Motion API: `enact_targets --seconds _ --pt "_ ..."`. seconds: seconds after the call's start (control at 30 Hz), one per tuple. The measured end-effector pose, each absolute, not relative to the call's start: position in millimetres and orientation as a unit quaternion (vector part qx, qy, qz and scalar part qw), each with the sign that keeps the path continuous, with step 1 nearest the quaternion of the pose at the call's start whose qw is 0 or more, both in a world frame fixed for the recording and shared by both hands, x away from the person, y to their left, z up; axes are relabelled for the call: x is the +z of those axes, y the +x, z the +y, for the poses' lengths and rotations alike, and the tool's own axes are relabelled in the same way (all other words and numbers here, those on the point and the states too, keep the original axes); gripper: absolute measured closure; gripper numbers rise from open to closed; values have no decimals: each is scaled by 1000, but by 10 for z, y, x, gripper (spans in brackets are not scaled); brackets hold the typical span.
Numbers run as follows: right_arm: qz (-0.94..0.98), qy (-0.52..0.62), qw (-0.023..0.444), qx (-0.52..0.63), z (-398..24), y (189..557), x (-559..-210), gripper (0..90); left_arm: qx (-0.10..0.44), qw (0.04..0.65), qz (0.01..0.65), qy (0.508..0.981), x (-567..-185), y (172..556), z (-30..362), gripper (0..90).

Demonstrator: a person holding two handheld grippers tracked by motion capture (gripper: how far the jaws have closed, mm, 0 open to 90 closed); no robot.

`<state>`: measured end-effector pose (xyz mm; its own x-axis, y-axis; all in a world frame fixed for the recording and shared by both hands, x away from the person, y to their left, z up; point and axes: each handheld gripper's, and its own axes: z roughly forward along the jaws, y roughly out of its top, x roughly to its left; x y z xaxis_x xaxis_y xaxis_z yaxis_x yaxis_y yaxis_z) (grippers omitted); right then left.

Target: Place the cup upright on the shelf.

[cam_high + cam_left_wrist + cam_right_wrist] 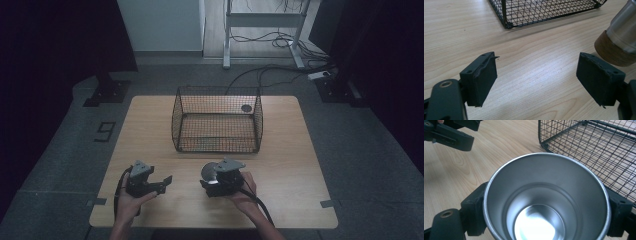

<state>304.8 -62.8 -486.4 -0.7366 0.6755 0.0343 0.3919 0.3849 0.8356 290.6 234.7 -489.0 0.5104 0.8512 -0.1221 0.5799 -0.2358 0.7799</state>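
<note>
Fingers of our right gripper [216, 176] clamp one steel cup [546, 197] at its sides, just in front of one wire basket [218, 120] on the worktop [290, 165]. Our left gripper [536, 82] rests low, fingers spread wide on nothing.

text: "9" | on: floor marking [104, 131] | place: left of table [150, 120]
</note>
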Motion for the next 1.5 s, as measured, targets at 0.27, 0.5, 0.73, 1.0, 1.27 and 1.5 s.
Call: enact_targets --seconds 0.27,0.5,0.73,1.0,1.27,1.5 --pt "813 319 164 459 -618 3072 -4695 142 168 409 468 765 -4879 2902 2369 170" --pt "809 315 163 470 -624 3100 -4522 142 168 409 468 765 -4875 2901 2373 170" --pt "808 307 166 475 -627 3143 -4365 142 167 410 469 764 -4879 2903 2374 170" --pt "805 304 168 480 -621 3179 -4242 142 167 411 470 763 -4879 2904 2381 170" --pt "805 298 170 484 -600 3250 -4096 143 165 410 470 764 -4887 2910 2385 171" --pt "803 298 166 488 -566 3335 -3978 143 165 410 470 764 -4881 2907 2390 170"
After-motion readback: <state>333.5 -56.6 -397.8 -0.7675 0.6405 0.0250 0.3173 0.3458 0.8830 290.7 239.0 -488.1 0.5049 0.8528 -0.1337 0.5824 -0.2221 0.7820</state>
